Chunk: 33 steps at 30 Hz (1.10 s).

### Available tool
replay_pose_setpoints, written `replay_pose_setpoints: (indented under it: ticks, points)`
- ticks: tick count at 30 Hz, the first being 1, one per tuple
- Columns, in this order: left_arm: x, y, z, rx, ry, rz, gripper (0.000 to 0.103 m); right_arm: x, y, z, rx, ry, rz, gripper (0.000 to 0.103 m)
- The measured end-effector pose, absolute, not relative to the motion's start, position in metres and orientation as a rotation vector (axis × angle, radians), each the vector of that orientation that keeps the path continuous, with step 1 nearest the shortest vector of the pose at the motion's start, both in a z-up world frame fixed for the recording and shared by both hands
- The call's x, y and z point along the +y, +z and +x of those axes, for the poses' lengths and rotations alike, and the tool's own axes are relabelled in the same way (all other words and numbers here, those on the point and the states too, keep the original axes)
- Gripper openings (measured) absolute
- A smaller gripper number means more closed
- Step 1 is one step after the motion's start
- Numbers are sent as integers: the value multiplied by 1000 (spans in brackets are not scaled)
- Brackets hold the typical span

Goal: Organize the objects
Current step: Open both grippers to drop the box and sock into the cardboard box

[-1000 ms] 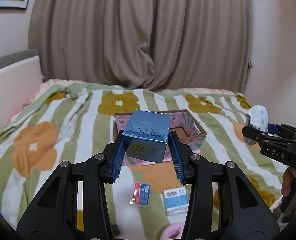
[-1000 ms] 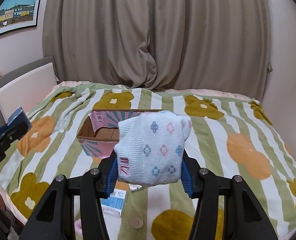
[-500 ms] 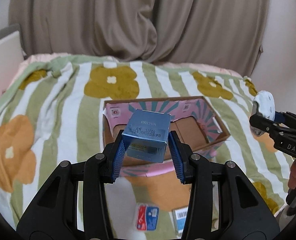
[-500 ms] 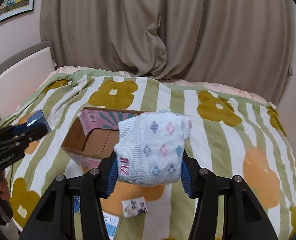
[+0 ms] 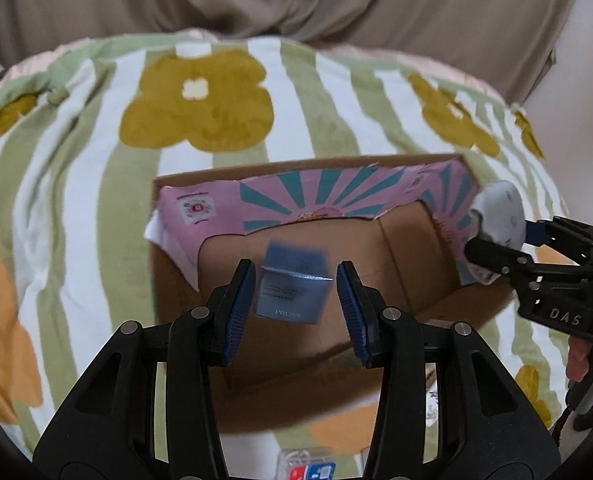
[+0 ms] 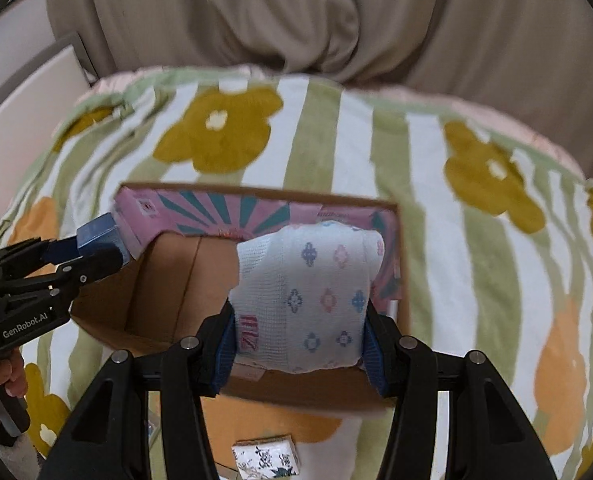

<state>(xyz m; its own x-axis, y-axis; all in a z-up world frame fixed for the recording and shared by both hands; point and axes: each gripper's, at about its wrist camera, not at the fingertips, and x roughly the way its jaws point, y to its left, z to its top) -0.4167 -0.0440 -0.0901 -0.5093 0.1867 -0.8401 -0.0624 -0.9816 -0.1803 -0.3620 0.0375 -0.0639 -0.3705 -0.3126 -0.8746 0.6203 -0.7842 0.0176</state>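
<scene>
A small blue box (image 5: 292, 289) with white lettering is hanging blurred and tilted over the brown floor of the open cardboard box (image 5: 412, 264), clear of the fingers on both sides. A white knitted sock (image 6: 308, 300) with little flower marks is sitting bunched above that box's right side.

The cardboard box (image 5: 412, 240) stands open-topped, its brown floor bare except where the blue carton (image 5: 290, 292) sits between the parted left gripper (image 5: 296, 298) fingers. Pink flaps line the box's far and side walls. The right gripper (image 6: 298, 344), clamping the sock (image 6: 308, 300), crowds the box's right side.
</scene>
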Motion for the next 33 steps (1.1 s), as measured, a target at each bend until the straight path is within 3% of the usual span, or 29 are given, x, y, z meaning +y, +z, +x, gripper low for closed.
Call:
replay_pose_setpoints:
  ticks: [5,12,13,14,16,33]
  points:
    - [-42,-113,-440,-172,2558,-1577,34,27,-98,-386,410,-2087,1425,49]
    - [-46,-124,-447,-197,2545,-1617,39,16,-107,-396,356,-2034,1456,52]
    - [-47,-124,-447,-203,2546,-1620,58,14,-107,-396,362,-2026,1463,60]
    - [-48,-124,-447,-204,2549,-1623,101,14,-107,-398,371,-2038,1467,79]
    - [-52,-124,-445,-207,2575,-1607,103,15,-104,-399,370,-2069,1444,101]
    - [-58,-82,-403,-211,2628,-1532,103,42,-69,-378,319,-2115,1378,102]
